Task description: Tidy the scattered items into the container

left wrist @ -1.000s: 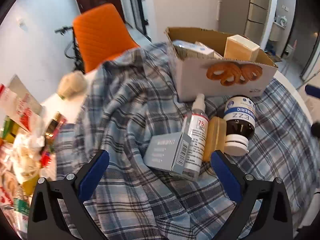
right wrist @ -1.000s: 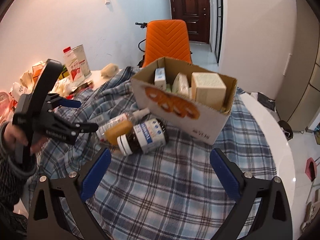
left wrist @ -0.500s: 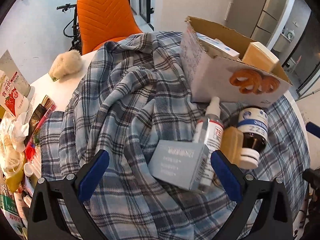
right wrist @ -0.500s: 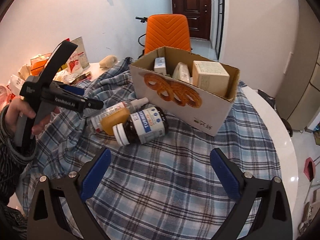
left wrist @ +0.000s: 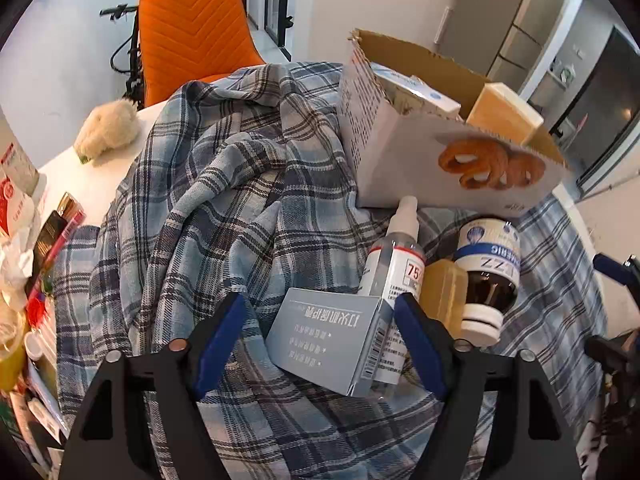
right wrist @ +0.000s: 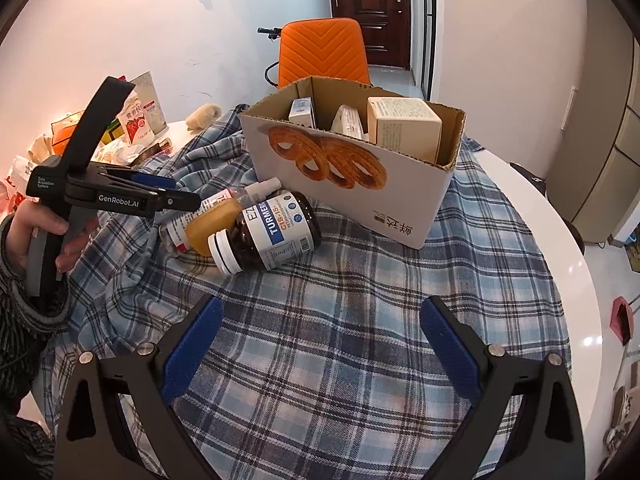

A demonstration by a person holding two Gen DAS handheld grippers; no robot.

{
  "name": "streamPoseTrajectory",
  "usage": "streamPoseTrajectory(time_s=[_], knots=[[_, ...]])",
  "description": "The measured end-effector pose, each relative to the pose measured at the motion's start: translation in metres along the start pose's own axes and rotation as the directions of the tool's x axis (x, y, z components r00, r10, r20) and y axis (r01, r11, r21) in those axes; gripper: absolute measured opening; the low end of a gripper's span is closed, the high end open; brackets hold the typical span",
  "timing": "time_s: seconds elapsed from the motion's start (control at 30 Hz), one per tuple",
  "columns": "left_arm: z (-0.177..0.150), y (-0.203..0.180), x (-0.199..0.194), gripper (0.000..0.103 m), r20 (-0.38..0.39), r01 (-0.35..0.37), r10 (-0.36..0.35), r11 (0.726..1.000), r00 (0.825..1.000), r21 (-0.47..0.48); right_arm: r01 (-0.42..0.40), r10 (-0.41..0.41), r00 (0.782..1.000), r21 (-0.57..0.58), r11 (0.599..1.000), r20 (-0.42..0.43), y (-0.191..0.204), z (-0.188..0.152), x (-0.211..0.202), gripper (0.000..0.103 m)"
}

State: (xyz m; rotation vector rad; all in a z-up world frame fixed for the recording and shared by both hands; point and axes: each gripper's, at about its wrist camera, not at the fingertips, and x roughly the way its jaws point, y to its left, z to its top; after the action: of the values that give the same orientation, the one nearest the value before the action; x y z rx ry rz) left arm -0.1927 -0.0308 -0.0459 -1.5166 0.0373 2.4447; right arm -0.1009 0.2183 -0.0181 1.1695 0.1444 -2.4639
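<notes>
A cardboard box (left wrist: 404, 168) with a pretzel print stands on the plaid cloth and holds several small cartons; it also shows in the right wrist view (right wrist: 360, 184). In front of it lie a grey carton (left wrist: 328, 336), a white spray bottle (left wrist: 396, 264), a small amber bottle (left wrist: 442, 296) and a dark turmeric bottle (left wrist: 488, 276). My left gripper (left wrist: 320, 340) is open, its fingers either side of the grey carton, not closed on it. My right gripper (right wrist: 318, 344) is open and empty above bare cloth, short of the turmeric bottle (right wrist: 268, 236).
An orange chair (left wrist: 192, 32) stands behind the round white table (right wrist: 532, 224). A fluffy cream toy (left wrist: 108, 132) and a pile of snack packets (left wrist: 20, 208) sit at the table's left side. The cloth (left wrist: 224, 184) is bunched in folds left of the box.
My left gripper has moved forward and down so the grey carton now lies between its open fingers. The right gripper has barely moved.
</notes>
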Motion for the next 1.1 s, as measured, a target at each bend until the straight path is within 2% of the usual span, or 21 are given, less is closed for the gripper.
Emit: streamPoseTrajectory(time_s=[0.07,0.13,0.3,0.4,0.47,0.67,0.87,1.1], knots=[[-0.001,-0.002,-0.002,0.062,0.006,0.018,-0.018,1.000,1.000,0.009,0.003,-0.003,1.000,-0.005,1.000,0.000,0.002,-0.001,0.000,0.099],[-0.002,-0.005,-0.006,0.041,0.014,0.027,-0.027,0.999,1.000,0.020,0.004,-0.004,1.000,-0.011,1.000,-0.001,0.004,-0.003,0.001,0.099],[-0.009,-0.022,-0.015,0.035,0.051,-0.048,0.042,0.992,0.998,0.120,-0.003,0.003,1.000,-0.015,1.000,-0.005,0.007,-0.006,0.002,0.099],[-0.012,-0.024,-0.025,0.029,0.092,-0.094,0.083,0.989,0.992,0.118,-0.006,0.006,1.000,-0.015,1.000,-0.008,0.008,-0.008,0.003,0.099],[-0.015,-0.024,-0.034,0.027,0.108,-0.100,0.088,0.988,0.990,0.117,-0.007,0.007,1.000,-0.012,1.000,-0.011,0.008,-0.009,0.004,0.099],[-0.025,-0.020,-0.053,0.023,0.115,-0.049,0.036,0.992,0.993,0.118,-0.018,0.018,1.000,0.006,1.000,-0.018,0.009,-0.011,0.007,0.099],[-0.038,-0.023,-0.056,0.022,0.115,-0.103,0.085,0.983,0.990,0.154,-0.025,0.025,0.999,-0.002,1.000,-0.023,0.014,-0.014,0.006,0.099],[-0.055,-0.024,-0.049,0.023,0.092,-0.118,0.104,0.979,0.990,0.169,-0.035,0.036,0.999,0.018,0.999,-0.035,0.013,-0.020,0.006,0.099]])
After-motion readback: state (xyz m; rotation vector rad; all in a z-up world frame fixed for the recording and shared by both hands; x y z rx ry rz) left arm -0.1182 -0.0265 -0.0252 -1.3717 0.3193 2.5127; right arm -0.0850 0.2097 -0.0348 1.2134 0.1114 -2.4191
